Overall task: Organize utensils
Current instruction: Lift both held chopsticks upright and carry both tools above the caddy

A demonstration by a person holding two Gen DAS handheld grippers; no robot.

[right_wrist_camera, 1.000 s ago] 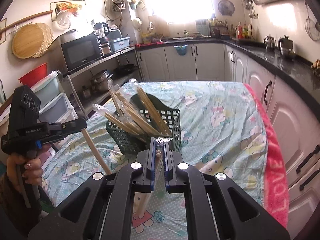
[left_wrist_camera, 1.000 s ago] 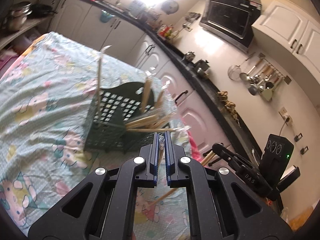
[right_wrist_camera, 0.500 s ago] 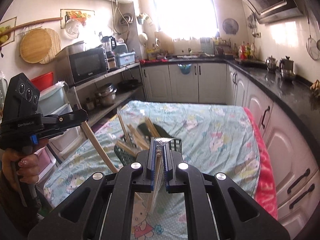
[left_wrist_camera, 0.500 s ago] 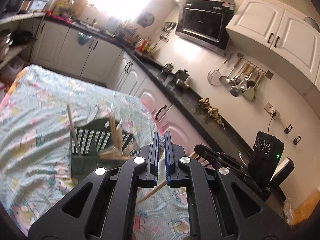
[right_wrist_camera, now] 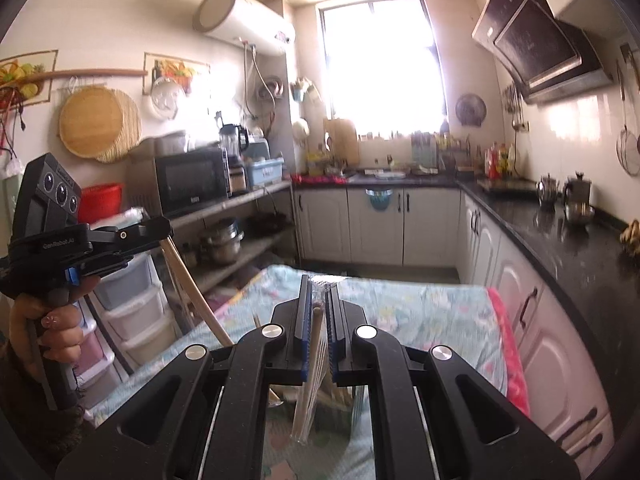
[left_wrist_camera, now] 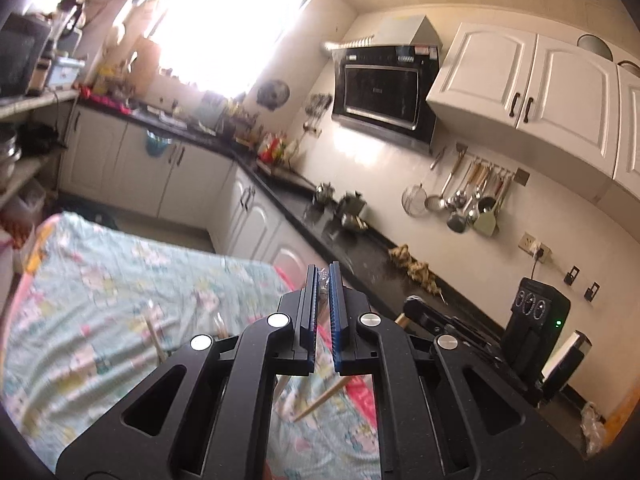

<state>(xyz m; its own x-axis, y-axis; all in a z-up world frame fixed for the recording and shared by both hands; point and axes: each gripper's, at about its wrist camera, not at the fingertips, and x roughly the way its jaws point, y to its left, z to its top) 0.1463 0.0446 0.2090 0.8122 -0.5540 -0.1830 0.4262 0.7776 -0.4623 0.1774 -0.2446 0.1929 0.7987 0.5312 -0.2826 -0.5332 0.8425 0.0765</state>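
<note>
A: What has the right gripper [right_wrist_camera: 319, 292] got?
B: Its jaws are nearly closed on a wrapped chopstick pack [right_wrist_camera: 313, 368]. The pack hangs down between the blue pads, its lower end over the green basket [right_wrist_camera: 340, 416], which is mostly hidden under the gripper body.

A: And the left gripper [left_wrist_camera: 323, 280]?
B: Also pinched nearly closed. Crinkled clear wrap shows at the tips, and a chopstick [left_wrist_camera: 320, 400] slants down below the jaws over the cloth [left_wrist_camera: 100, 300]. From the right wrist view the same gripper [right_wrist_camera: 152, 232] sits off to the side in the person's hand [right_wrist_camera: 56, 320], with the stick [right_wrist_camera: 196, 292] running down from its jaws toward the basket.

A: Where are the other utensils?
B: A few stick tips [left_wrist_camera: 154, 332] poke up just past the left gripper's frame; the basket itself can't be seen in that view.

A: Farther back?
B: The patterned cloth covers the table, a pink towel [right_wrist_camera: 508, 344] along its edge. Beyond that, white cabinets [right_wrist_camera: 376, 220] under a black counter [right_wrist_camera: 560, 232], ladles [left_wrist_camera: 468, 200] hung on the wall, a range hood [left_wrist_camera: 384, 96], and a bright window [right_wrist_camera: 380, 68].
</note>
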